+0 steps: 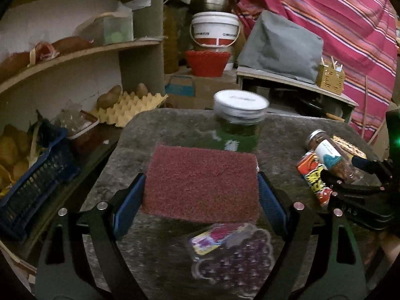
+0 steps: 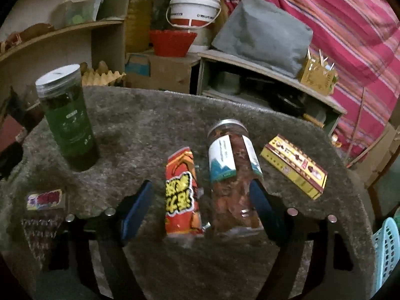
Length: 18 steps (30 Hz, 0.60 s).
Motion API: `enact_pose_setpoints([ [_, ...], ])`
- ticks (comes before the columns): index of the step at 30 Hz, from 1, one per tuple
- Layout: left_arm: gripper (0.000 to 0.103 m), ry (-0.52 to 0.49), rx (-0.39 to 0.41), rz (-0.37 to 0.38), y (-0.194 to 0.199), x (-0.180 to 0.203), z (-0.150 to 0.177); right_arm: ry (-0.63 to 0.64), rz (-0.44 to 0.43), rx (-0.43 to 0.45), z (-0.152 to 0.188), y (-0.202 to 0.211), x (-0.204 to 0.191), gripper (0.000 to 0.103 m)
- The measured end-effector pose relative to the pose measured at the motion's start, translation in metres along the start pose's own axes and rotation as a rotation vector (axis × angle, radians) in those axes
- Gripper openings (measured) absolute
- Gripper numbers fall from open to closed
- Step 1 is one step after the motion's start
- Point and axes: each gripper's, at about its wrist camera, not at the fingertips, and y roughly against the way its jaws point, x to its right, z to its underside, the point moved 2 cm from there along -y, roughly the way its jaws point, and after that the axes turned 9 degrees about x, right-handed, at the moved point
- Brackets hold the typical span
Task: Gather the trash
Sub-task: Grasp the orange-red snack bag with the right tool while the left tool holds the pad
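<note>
The left gripper (image 1: 201, 195) holds a red scrub pad (image 1: 201, 180) between its blue pads, up above the grey table (image 1: 130, 155). A clear berry tray (image 1: 232, 257) lies near, under it. If the squeeze is soft, the floppy pad could slip out and fall.

The right gripper (image 2: 200, 207) is open, not pinching yet. An orange snack wrapper (image 2: 182, 195) and a lying spice jar (image 2: 232, 172) sit side by side between its fingers. It could grab both, or bump the round jar so it rolls right into the yellow box (image 2: 295, 167). The tall green jar (image 2: 67, 117) stands far left.
</note>
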Motion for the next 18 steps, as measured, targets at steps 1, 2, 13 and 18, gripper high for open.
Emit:
enact_pose_setpoints([
  [1,0.084,0.010,-0.007,-0.003,-0.002,-0.006,0.002,0.002,-0.010,0.000,-0.001,-0.001,-0.005,0.074],
  [2,0.084,0.018,-0.013,-0.006,-0.004,-0.012,0.003,0.001,-0.021,-0.005,-0.002,-0.002,-0.009,0.066],
  [13,0.084,0.039,-0.041,-0.013,-0.016,-0.026,0.010,0.000,-0.006,-0.099,0.012,-0.026,-0.025,0.061],
  [18,0.084,0.023,-0.033,0.007,-0.014,-0.018,0.009,0.014,0.008,-0.102,0.013,-0.025,-0.025,0.058],
])
